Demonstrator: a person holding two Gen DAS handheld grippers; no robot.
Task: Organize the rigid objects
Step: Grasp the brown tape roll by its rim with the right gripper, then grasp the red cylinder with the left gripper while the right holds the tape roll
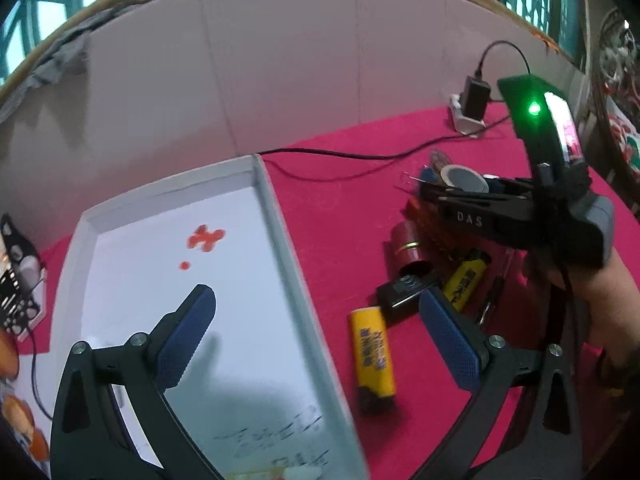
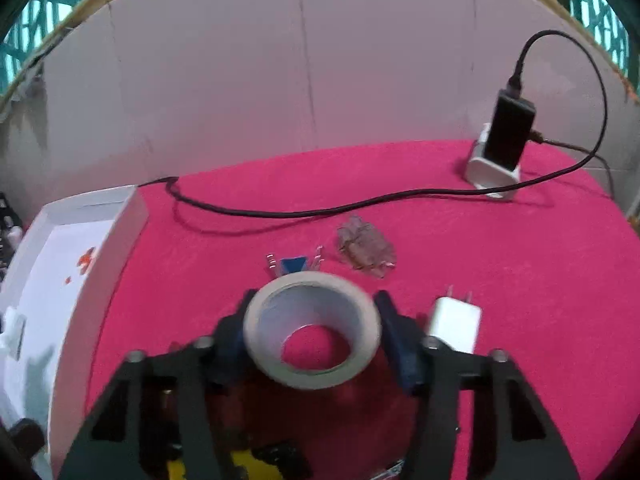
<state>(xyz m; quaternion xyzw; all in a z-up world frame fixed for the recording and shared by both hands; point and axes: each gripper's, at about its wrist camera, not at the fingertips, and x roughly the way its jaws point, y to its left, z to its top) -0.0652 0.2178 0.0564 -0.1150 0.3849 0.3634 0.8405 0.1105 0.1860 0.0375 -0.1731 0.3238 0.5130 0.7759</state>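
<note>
Right gripper (image 2: 312, 332) clamps tape roll (image 2: 312, 330); left gripper (image 1: 316, 336) open, empty

Left wrist view: left jaws spread wide over right wall of white tray (image 1: 280, 240); yellow lighter (image 1: 373, 354) just right of tray; tape roll (image 1: 466, 180) farther right, in right gripper (image 1: 436, 196). Right wrist view: pads press roll's outer rim, roll lifted and tilted, well right of tray (image 2: 124, 232); judged light, stiff, smooth-sided; best held across outer wall.
</note>
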